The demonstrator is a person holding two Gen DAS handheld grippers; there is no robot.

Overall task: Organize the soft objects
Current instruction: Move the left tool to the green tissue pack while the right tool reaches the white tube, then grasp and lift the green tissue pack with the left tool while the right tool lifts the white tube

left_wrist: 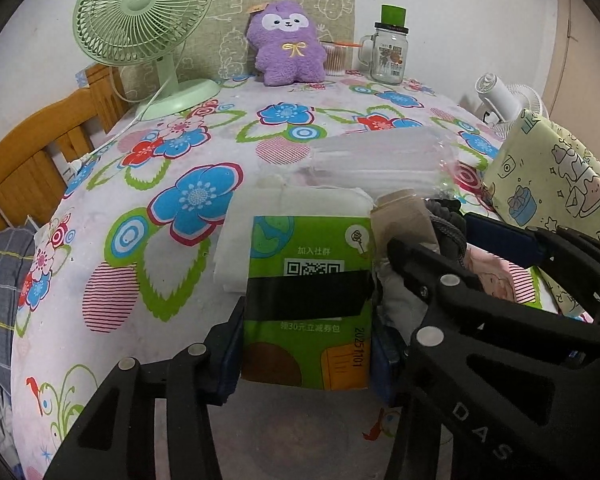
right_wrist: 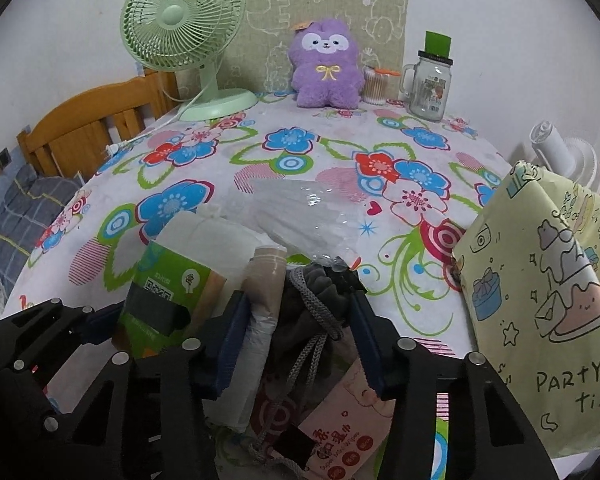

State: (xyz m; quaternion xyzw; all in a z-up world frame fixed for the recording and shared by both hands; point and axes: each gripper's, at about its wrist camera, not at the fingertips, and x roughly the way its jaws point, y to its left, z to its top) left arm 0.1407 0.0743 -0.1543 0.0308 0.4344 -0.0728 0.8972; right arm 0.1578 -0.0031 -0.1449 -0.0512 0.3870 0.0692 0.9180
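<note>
Tissues first: my left gripper [left_wrist: 306, 344] has its 2 blue-padded fingers [left_wrist: 230, 354] pressed against both sides of the green plastic-wrapped tissue pack [left_wrist: 306, 280], a white tissue sticking out of its far end. The pack lies on the floral-print table [left_wrist: 148, 160], on the near side of the purple plush toy [left_wrist: 287, 46] that sits at the far edge by the wall.

My right gripper [right_wrist: 296, 344] has its fingers [right_wrist: 230, 344] closed narrow around a bundle: a dark grey drawstring pouch [right_wrist: 312, 304] with its grey cord hanging down, and a beige-and-white roll of plastic bags [right_wrist: 260, 308] squeezed against the left pad. In this view the bundle is just right of the tissue pack [right_wrist: 172, 292]. Under it lies a pink wet-wipes packet [right_wrist: 340, 420].

A clear plastic sleeve of white items [right_wrist: 308, 216] lies between the bundle and the plush toy [right_wrist: 327, 64]. Left of the toy stands a pale green desk fan [right_wrist: 184, 36]; right of it, a cotton-swab tub [right_wrist: 374, 86] and a glass handled jar with a black lid [right_wrist: 430, 88]. A yellow-green cartoon gift bag [right_wrist: 548, 288] stands at the table's right edge.
</note>
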